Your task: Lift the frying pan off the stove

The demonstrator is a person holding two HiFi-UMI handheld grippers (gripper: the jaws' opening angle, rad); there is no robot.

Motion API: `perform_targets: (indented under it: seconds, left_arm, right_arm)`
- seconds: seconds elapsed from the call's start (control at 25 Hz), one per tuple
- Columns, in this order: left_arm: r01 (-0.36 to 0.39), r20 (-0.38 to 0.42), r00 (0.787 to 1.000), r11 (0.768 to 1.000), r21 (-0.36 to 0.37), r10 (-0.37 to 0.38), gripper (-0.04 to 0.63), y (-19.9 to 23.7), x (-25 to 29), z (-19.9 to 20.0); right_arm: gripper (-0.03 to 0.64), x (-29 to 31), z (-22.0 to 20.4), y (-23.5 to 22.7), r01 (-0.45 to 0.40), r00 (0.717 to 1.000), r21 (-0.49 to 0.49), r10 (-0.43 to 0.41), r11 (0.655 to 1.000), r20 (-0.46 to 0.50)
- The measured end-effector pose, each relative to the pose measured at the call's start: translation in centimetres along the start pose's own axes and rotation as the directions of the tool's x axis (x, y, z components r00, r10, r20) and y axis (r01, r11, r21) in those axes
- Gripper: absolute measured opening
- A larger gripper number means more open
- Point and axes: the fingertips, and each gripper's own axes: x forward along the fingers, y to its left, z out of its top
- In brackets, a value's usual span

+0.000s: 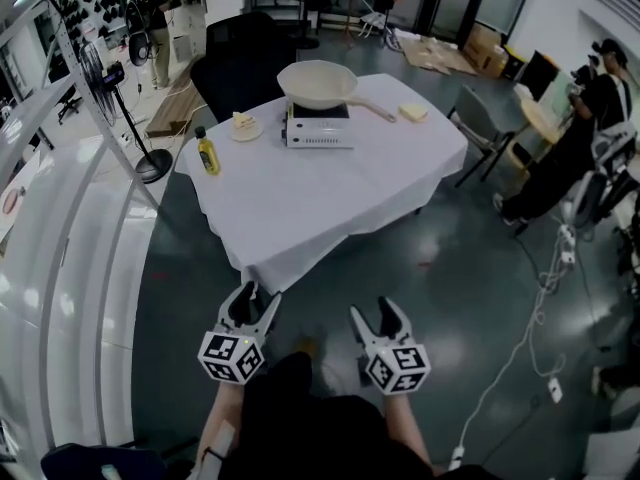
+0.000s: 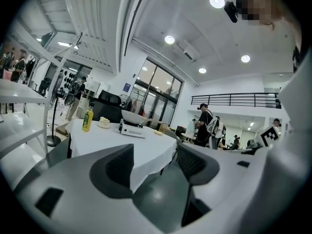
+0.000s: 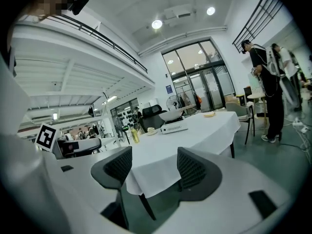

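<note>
My left gripper (image 1: 255, 300) and right gripper (image 1: 377, 316) hang low, well away from the table (image 1: 300, 208).
Both are spread wide, holding nothing. Open floor (image 1: 340, 278) lies between them and the table edge at 12 o'clock. The cream frying pan (image 1: 316, 84) sits on the stove (image 1: 318, 130) at the table's far side, with a yellow bottle (image 1: 207, 152) at its 8 o'clock.

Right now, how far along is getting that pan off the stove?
Nothing is done yet: the pan sits on the stove on the table. Nothing is in hand: the left hand-held gripper and right hand-held gripper are open, empty and short of the table. Left: walk up, grip the handle, lift.
</note>
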Motion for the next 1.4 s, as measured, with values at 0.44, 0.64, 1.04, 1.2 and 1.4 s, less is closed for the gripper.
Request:
perform_targets:
  seconds: [0.44,0.64,1.04,1.2,1.4]
  left_arm:
    - [0.032,0.003,0.999,0.999,0.009,-0.032,0.264,5.0,8.9,3.5]
    - [0.046,0.0,0.999,0.999,0.012,-0.046,0.264,6.8,12.2,4.4]
    - [0.093,-0.012,0.996,0.995,0.032,-0.093,0.264,8.6,16.5,5.6]
    - [0.099,-0.038,0.994,0.995,0.013,-0.098,0.264,8.5,16.0,4.2]
    - [0.079,-0.07,0.994,0.997,-0.023,-0.08,0.264,9.1,15.0,2.2]
  right_arm:
    - [0.267,8.8,3.8,-3.0,0.028,1.0,-0.007,-0.028,1.0,0.011]
    - [0.267,12.0,4.7,-4.2,0.044,0.999,-0.003,-0.044,0.999,0.011]
    - [0.267,16.3,6.2,-5.2,0.05,0.998,-0.01,-0.05,0.999,0.03]
    - [0.267,16.0,4.7,-5.1,0.063,0.998,-0.006,-0.063,0.998,-0.006]
    - [0.267,15.8,3.1,-4.5,0.064,0.997,0.002,-0.064,0.998,-0.044]
